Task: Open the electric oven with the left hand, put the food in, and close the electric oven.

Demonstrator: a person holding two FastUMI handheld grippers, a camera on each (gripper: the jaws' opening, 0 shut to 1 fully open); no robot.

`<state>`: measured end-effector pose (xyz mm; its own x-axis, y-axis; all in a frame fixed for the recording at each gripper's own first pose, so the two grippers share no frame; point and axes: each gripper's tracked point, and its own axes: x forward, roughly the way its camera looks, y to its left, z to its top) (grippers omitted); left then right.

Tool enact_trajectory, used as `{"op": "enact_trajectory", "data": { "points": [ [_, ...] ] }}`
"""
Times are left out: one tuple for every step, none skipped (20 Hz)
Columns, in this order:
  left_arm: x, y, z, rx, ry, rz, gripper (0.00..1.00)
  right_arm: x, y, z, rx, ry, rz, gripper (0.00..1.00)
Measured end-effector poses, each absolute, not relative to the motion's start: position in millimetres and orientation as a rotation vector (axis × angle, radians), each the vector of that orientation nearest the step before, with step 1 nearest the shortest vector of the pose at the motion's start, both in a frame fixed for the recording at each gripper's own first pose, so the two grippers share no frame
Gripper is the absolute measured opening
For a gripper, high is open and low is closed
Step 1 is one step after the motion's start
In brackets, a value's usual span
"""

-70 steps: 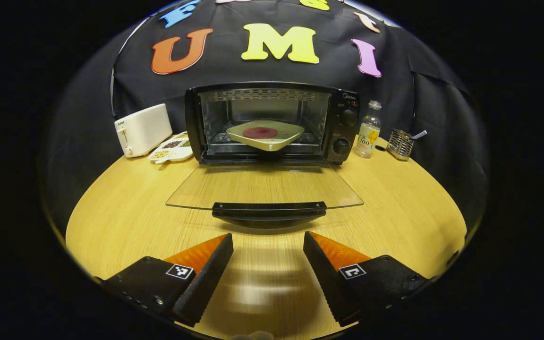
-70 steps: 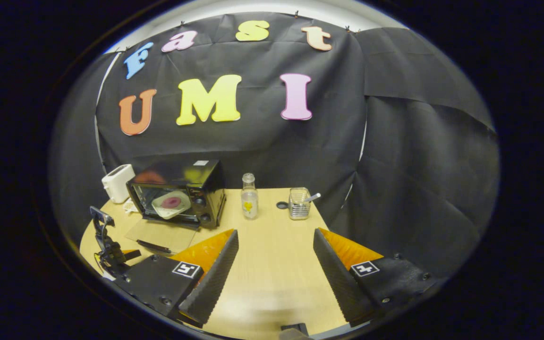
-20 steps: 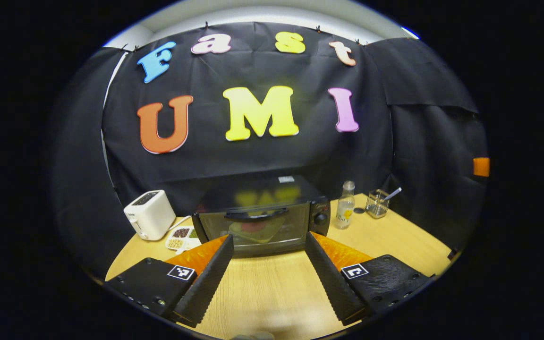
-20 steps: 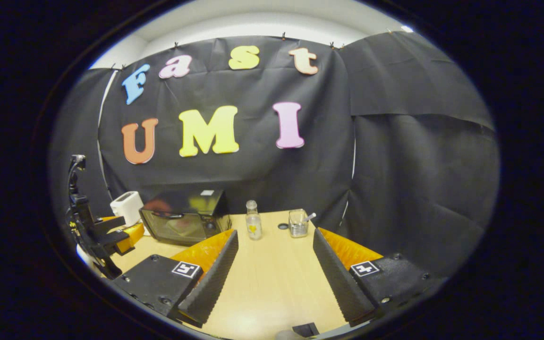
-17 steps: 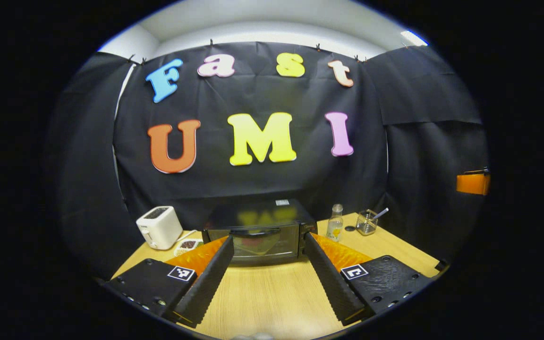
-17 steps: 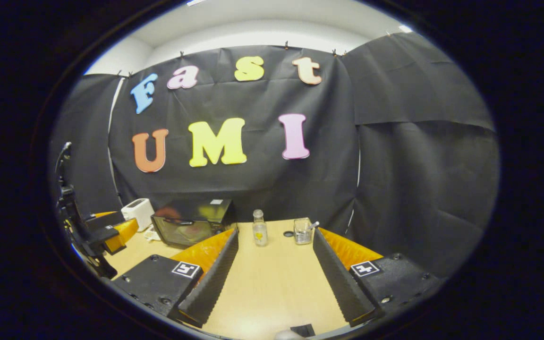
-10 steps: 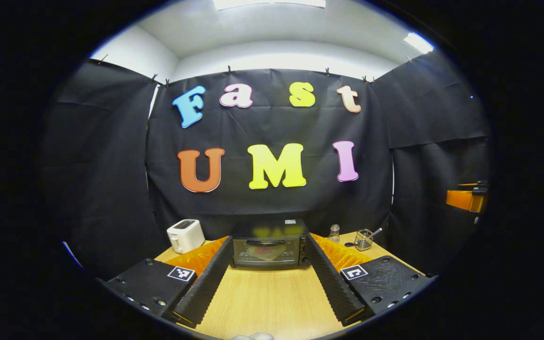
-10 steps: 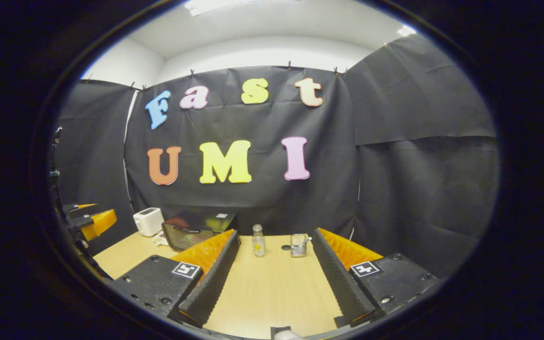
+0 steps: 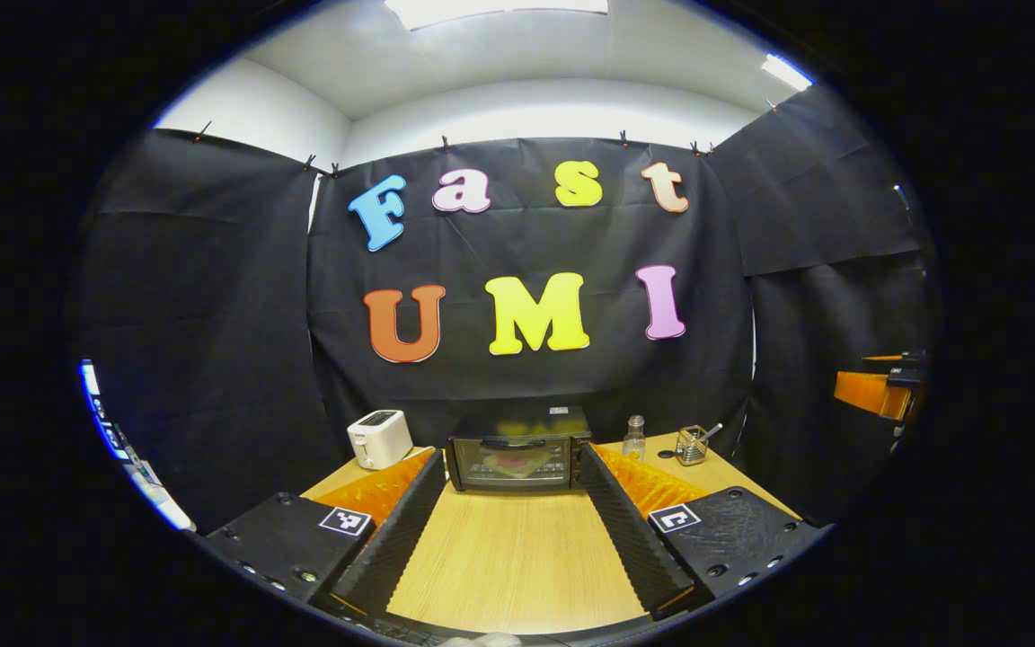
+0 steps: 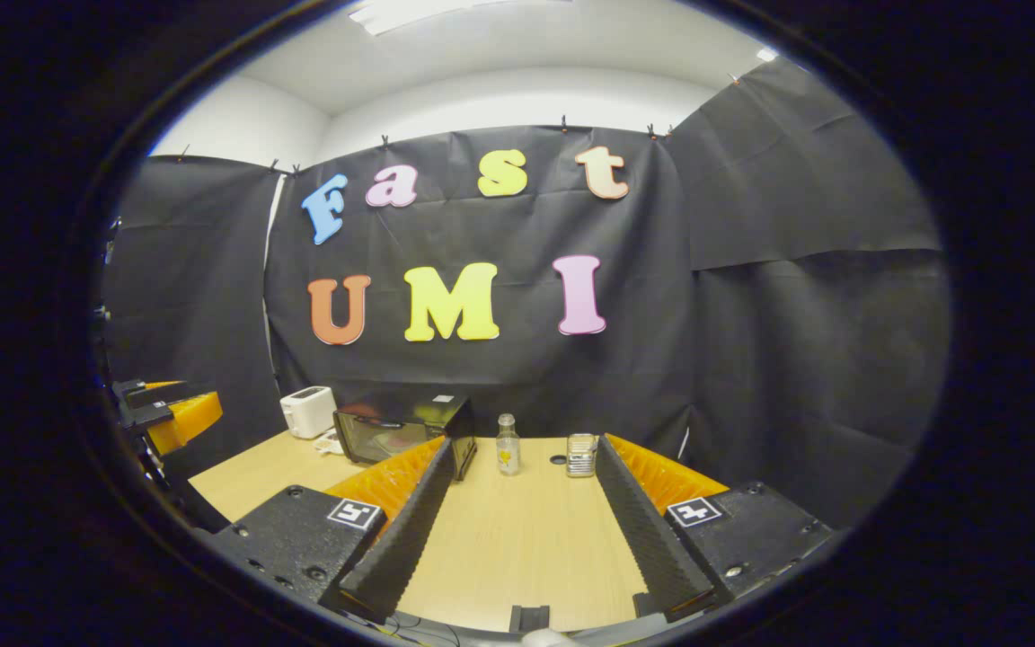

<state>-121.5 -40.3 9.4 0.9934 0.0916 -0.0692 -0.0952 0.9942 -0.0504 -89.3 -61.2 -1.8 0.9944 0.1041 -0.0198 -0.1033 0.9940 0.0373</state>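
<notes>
While the electric oven [image 9: 517, 456] is sitting shut ahead with the food [image 9: 513, 462] inside, you are holding the left tool [image 9: 507, 530] and right tool [image 10: 522, 530] apart over the worktop [image 9: 508, 557], touching nothing.

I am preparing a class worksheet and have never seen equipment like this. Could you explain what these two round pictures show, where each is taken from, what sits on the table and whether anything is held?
There is no robot here: a person holds one two-finger gripper in each hand. A camera rides on each gripper and looks forward along its fingers.

In the left gripper view, the left gripper is open and holds nothing. In the right gripper view, the right gripper is likewise open and empty.

On the round light wooden table stand a black electric oven with a glass door, shut, with a plate of food inside, a white toaster, a clear bottle and a wire holder.
</notes>
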Motion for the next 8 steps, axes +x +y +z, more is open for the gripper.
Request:
{"op": "enact_trajectory", "data": {
  "points": [
    [-119.6,-41.2,12.6,-0.057,0.061,0.088,0.96,-87.3,-62.9,-1.0,0.037,0.022,0.099,0.96],
    [-119.1,-39.7,14.0,-0.053,0.059,0.087,0.96,-86.0,-62.8,-0.7,0.039,0.028,0.094,0.96],
    [-119.8,-36.4,14.0,-0.05,0.067,0.092,0.96,-86.1,-62.3,-1.4,0.039,0.032,0.095,0.96],
    [-118.2,-34.0,15.2,-0.048,0.062,0.096,0.96,-85.3,-60.4,1.5,0.038,0.028,0.1,0.96],
    [-116.3,-31.4,17.9,-0.046,0.058,0.105,0.96,-83.6,-60.7,1.7,0.034,0.033,0.099,0.96],
    [-114.4,-27.2,18.5,-0.042,0.055,0.116,0.96,-82.9,-62.7,1.1,0.032,0.034,0.094,0.96],
    [-113.6,-24.6,17.5,-0.045,0.056,0.122,0.96,-81.6,-64.1,2.6,0.035,0.033,0.088,0.96],
    [-112.2,-24.8,18.3,-0.051,0.055,0.118,0.96,-80.7,-61.1,3.3,0.04,0.032,0.091,0.96]
  ]
}}
